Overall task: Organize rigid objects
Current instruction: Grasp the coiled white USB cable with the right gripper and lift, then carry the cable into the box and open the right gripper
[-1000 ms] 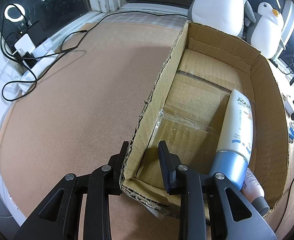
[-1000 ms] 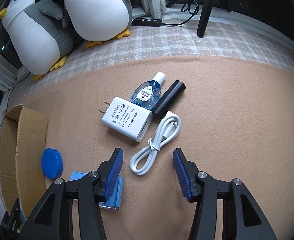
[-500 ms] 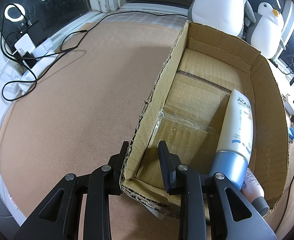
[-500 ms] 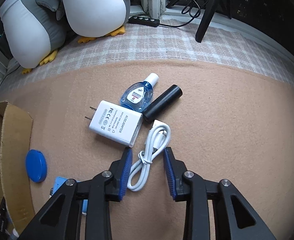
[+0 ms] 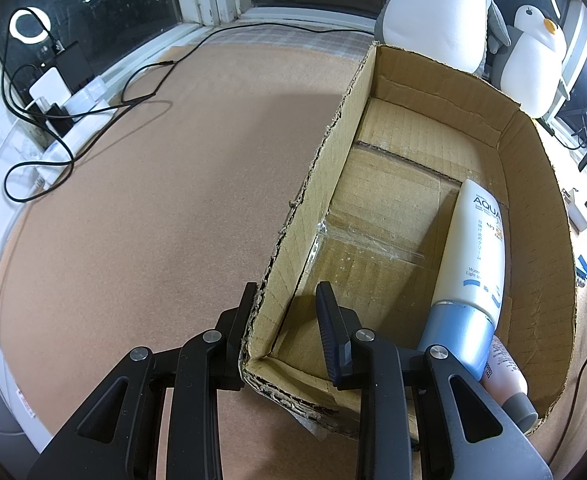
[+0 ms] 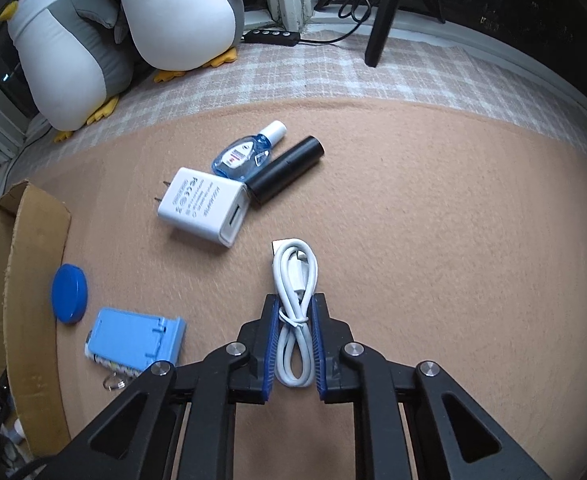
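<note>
My left gripper (image 5: 286, 292) is shut on the near left corner wall of the cardboard box (image 5: 321, 172), one finger outside and one inside. A white and blue sunscreen tube (image 5: 473, 252) and a pink bottle (image 5: 507, 380) lie in the box. In the right wrist view, my right gripper (image 6: 295, 300) points down at the mat. Its jaws are closing on a bundled white cable (image 6: 295, 272), whose loops touch both blue pads. Beyond it lie a white charger (image 6: 203, 212), a small blue bottle (image 6: 241, 156) and a black cylinder (image 6: 287, 168).
A blue lid (image 6: 69, 294) and a light blue block (image 6: 135, 340) lie left of the right gripper, beside the box's outer wall (image 6: 25, 280). Plush penguins (image 6: 173, 12) sit at the back. A power strip with black cords (image 5: 73, 120) lies at the far left.
The right gripper's jaws have narrowed from wide apart onto the white cable, which now lies straight between the pads. The left gripper and box have not moved.
</note>
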Motion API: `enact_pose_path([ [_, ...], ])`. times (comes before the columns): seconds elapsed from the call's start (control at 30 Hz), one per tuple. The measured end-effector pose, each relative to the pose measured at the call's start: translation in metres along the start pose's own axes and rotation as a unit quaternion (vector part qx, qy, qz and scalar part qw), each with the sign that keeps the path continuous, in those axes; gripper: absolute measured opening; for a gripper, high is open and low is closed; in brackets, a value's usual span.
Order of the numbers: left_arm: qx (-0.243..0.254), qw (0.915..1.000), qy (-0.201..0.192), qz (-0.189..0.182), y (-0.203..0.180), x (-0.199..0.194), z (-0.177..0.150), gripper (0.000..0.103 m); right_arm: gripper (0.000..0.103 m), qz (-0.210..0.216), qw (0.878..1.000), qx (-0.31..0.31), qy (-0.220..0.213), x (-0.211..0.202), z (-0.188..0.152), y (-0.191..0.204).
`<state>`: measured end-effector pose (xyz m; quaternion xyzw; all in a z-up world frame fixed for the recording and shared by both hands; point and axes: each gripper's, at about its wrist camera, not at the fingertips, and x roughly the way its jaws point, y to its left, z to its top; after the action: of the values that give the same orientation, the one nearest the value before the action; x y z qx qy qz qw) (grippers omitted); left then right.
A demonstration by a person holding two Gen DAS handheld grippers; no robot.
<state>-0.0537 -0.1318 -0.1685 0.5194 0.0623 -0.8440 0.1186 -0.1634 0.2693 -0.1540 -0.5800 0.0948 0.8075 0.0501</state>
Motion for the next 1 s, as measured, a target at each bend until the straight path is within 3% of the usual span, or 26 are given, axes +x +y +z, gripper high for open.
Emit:
enact_pose_path([
  [0.27,0.000,1.0000,0.000,0.000,0.000,0.000,0.000,0.027,0.013,0.025,0.999,0.020,-0.011,-0.014,-0.024,-0.010],
  [0.47,0.000,1.0000,0.000,0.000,0.000,0.000,0.000,0.027,0.013,0.043,0.998,0.002,-0.038,-0.039,-0.033,0.007],
  [0.7,-0.001,1.0000,0.000,0.000,0.000,0.000,0.000,0.027,0.013,0.093,0.992,-0.052,-0.065,-0.076,-0.040,0.057],
  [1.0,0.000,1.0000,0.000,0.000,0.000,0.000,0.000,0.027,0.013,0.148,0.981,-0.109,-0.059,-0.088,-0.054,0.127],
])
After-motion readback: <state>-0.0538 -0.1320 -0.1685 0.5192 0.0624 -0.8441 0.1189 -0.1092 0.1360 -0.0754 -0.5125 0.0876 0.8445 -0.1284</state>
